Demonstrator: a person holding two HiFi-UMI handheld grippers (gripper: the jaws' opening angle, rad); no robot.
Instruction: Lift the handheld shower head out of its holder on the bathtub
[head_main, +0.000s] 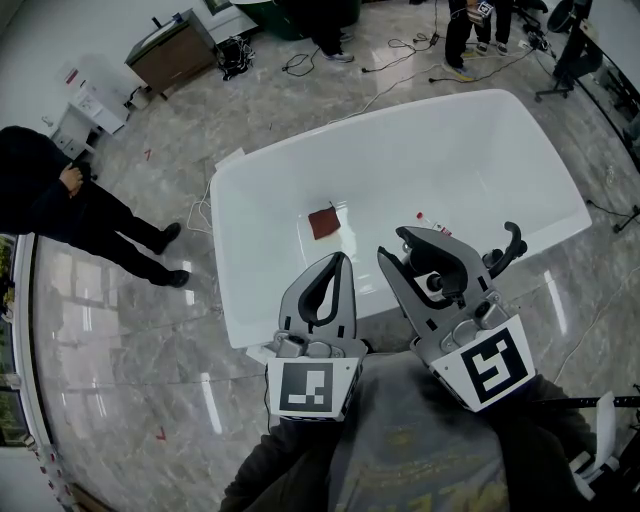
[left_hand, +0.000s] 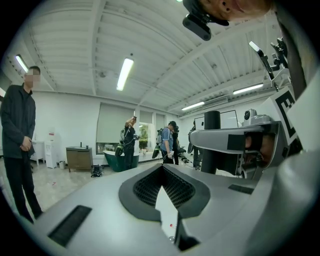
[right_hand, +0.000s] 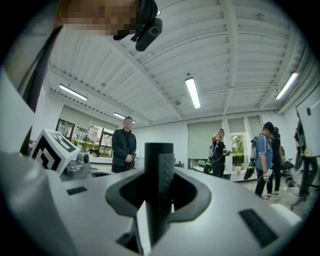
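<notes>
My right gripper (head_main: 393, 246) is shut on an upright black textured cylinder (right_hand: 159, 190), which appears to be the shower head's handle. It hangs over the near rim of the white bathtub (head_main: 500, 130). The same cylinder (left_hand: 212, 142) shows between that gripper's jaws in the left gripper view. A black curved fitting (head_main: 510, 245) stands on the rim just right of the gripper. My left gripper (head_main: 341, 260) is beside it on the left, also over the near rim, shut with nothing in it (left_hand: 161, 169).
A red-brown square (head_main: 324, 222) lies on the tub's floor. A person in black (head_main: 60, 195) stands at the left on the marble floor, and others (head_main: 470, 25) stand beyond the tub. A cabinet (head_main: 170, 50) and cables (head_main: 300, 62) lie at the back.
</notes>
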